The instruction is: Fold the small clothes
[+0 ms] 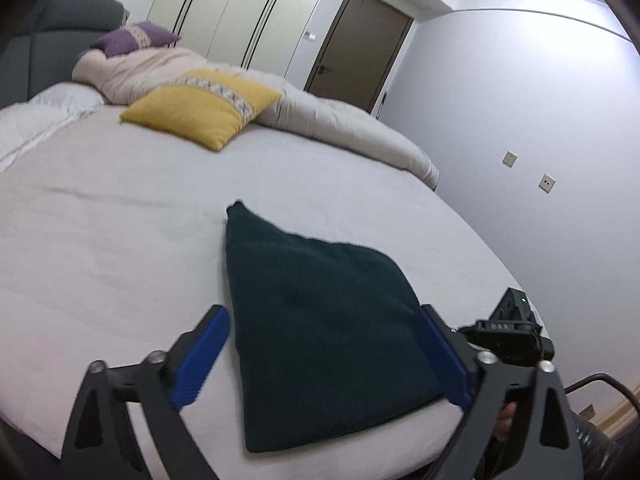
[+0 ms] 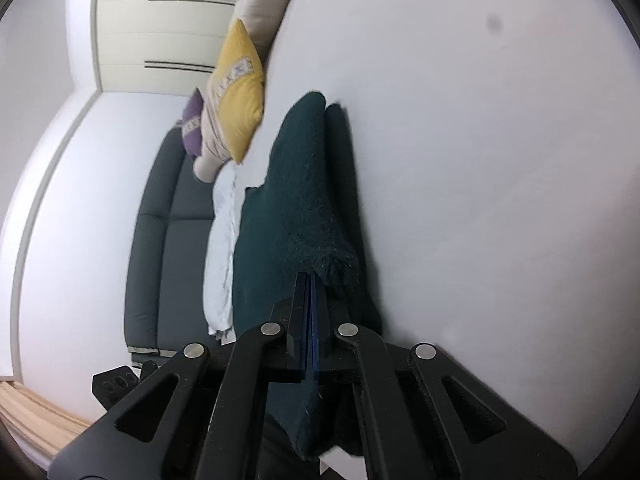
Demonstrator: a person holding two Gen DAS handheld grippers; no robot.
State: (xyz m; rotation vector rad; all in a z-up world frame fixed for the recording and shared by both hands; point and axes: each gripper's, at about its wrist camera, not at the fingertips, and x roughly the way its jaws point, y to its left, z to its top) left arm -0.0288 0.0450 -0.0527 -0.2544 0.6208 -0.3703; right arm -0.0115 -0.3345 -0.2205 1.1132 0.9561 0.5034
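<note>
**Dark green knit folded at the bed's near edge, right claw pinching it**

A dark green knit garment lies folded on the white bed sheet, close to the near edge of the mattress, its far corner pointing toward the head of the bed. The left gripper stands wide open above it, one blue finger pad on either side of the cloth and touching nothing.

In the right wrist view the right gripper is closed tight, its blue pads pressed together on a fuzzy edge of the same garment, which bunches up in thick layers ahead of the fingertips. The body of this gripper also shows at the right of the left wrist view, beside the garment's edge; whether the pinched fold is lifted off the sheet is hard to tell from either camera.

Farther up the bed lie a yellow cushion, a purple cushion and a rolled beige duvet, against a dark grey headboard.
</note>
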